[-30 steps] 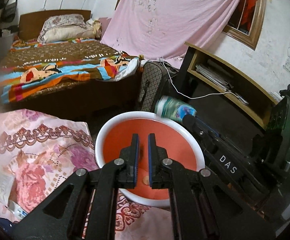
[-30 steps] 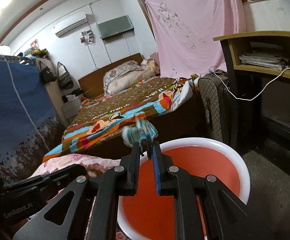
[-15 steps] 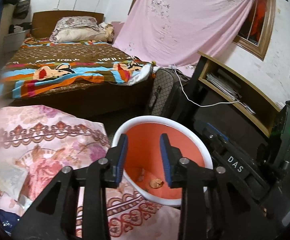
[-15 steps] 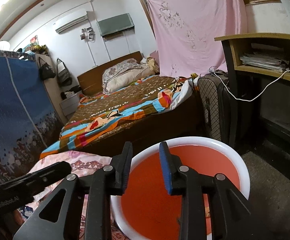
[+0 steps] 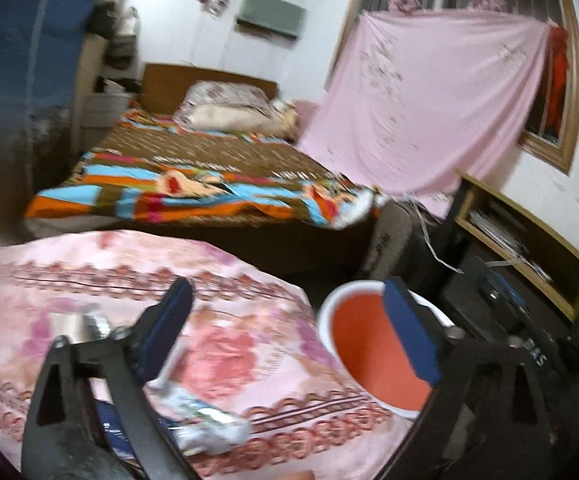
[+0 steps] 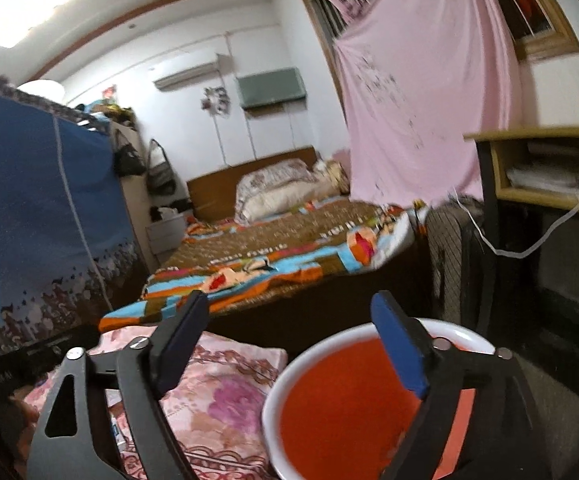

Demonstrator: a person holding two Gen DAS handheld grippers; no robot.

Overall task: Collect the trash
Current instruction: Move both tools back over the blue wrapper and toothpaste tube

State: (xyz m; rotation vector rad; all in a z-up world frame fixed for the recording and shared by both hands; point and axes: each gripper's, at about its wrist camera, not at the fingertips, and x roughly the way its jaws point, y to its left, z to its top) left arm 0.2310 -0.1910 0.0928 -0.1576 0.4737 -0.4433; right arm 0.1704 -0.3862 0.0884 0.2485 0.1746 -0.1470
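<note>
Both the left gripper (image 5: 289, 328) and right gripper (image 6: 293, 344) have just been opened wide, nothing between. The wrapper (image 5: 205, 424) below the left gripper's fingers could be missed, view blurred.

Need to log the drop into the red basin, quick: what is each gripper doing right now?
Left gripper: open, jaws just spread wide, nothing between them.
Right gripper: open over the red basin, jaws just spread wide, holding nothing.

The basin (image 6: 369, 412) is orange-red inside with a white rim. The cloth on the surface (image 5: 217, 280) is pink with rose flowers and maroon scroll borders. The bedspread (image 6: 289, 248) is brown with orange, turquoise and red stripes; the hanging sheet (image 5: 421, 108) is plain pink.
</note>
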